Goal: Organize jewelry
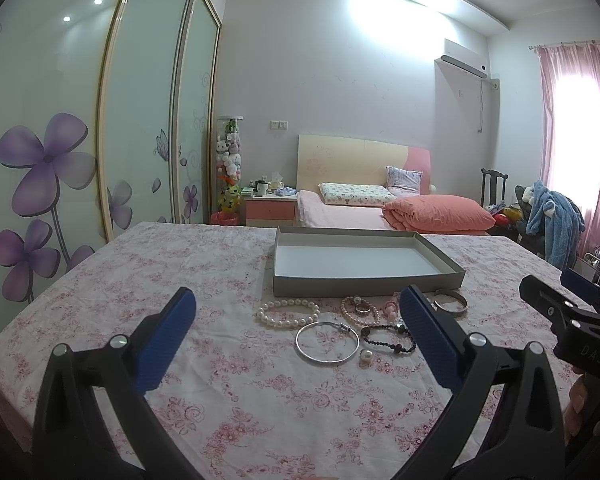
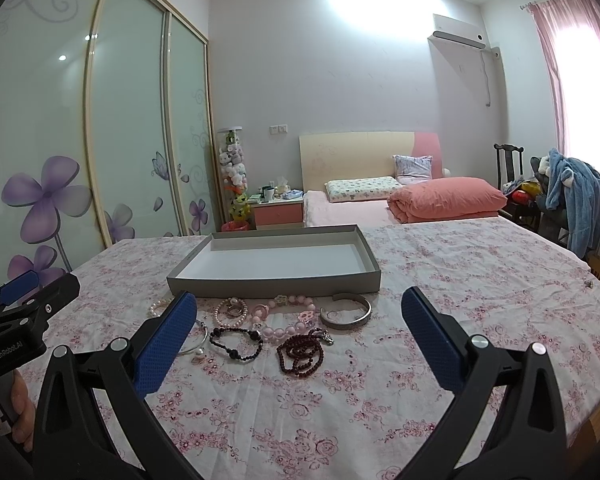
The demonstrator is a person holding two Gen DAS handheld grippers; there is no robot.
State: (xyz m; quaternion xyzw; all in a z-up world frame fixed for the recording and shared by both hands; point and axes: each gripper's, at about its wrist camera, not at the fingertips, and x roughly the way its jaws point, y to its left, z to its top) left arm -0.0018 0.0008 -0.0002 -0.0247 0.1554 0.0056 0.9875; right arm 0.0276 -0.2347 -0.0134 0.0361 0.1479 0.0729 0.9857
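Lying in a loose cluster on the floral tablecloth (image 2: 440, 280), just in front of the shallow grey box (image 2: 272, 282): pearl bracelet (image 1: 288, 312), silver bangle (image 1: 327, 343), black bead bracelet (image 2: 236, 342), dark red bead string (image 2: 300, 354), metal cuff (image 2: 346, 314). Hovering above the cloth, left gripper (image 1: 296, 340) and right gripper (image 2: 300, 340), fingers spread wide, grasping nothing.

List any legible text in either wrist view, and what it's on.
"DAS" on the black body of the right gripper, seen in the left wrist view.
"GenRoboLAI" on the black body of the left gripper, seen in the right wrist view; last letters are uncertain.
Nothing else is readable.
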